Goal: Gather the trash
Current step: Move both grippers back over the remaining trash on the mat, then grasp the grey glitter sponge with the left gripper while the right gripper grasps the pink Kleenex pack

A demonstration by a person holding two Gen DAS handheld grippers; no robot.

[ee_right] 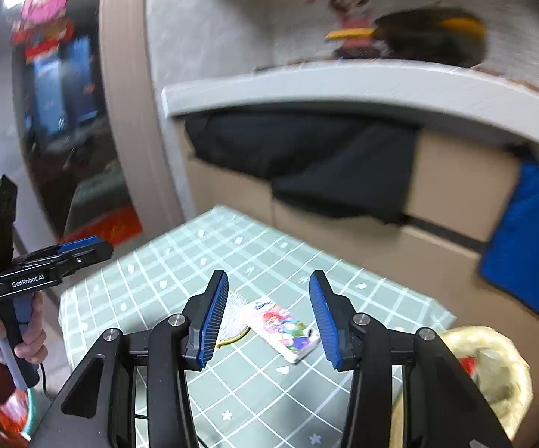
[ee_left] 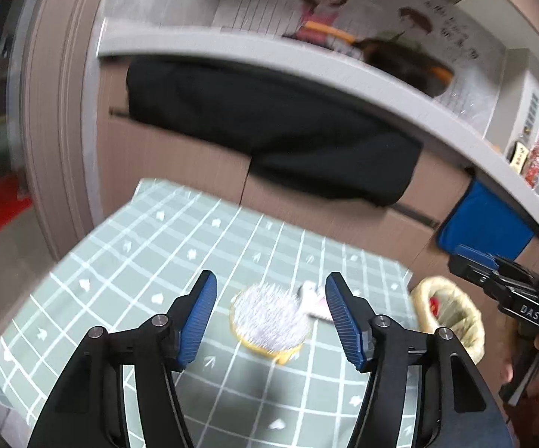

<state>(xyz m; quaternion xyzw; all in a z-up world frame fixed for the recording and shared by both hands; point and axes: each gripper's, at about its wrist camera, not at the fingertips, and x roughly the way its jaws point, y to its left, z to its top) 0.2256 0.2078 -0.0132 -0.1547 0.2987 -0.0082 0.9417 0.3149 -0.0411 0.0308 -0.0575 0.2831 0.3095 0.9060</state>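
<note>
White lettering "DAS" stands on the black body of the right gripper [ee_left: 473, 261] seen from the left wrist; "GenRobot.AI" stands in white on the body of the left gripper [ee_right: 82, 250] seen from the right wrist; the writing on the wall poster [ee_left: 452, 33] is too blurred to read.

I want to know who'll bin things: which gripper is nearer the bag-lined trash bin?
Right. The trash bin sits just past the table's right edge, beside the right gripper. The left gripper hangs over the round foil lid, farther left.
</note>
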